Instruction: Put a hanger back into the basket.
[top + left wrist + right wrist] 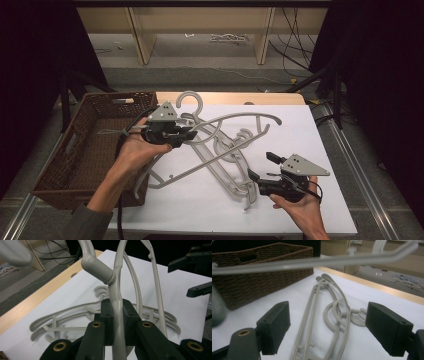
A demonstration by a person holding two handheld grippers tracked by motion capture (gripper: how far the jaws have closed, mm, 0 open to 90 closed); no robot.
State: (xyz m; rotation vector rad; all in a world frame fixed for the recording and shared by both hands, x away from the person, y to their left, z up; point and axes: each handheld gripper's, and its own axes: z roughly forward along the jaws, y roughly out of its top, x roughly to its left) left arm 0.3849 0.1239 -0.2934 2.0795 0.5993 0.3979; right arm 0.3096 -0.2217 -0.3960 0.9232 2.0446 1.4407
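Surface: we see a white sheet covering most of a pale wooden table, whose bare edge shows beyond the left tongs.
Room: past the table lie a grey floor, light wooden legs and loose black cables (the sides fall off into dark).
Basket: a brown woven basket sits just to the outer side of the left tongs, at the sheet's edge.
Left tongs: we find the left gripper with its jaws pressed together on the shoulder bar of a grey hanger, just below its neck.
Held hanger, place: it is lifted off the sheet and tilted, hanging from those jaws above the pile.
Held hanger, axis: its long axis runs away from the left tongs towards the far right side of the sheet; its hook curls up just beyond the tongs, towards the far table edge.
Pile: more grey hangers lie flat between the two tongs, crossing each other.
Right tongs: we see the right gripper with jaws spread wide and nothing between them, just beside the near end of the pile.
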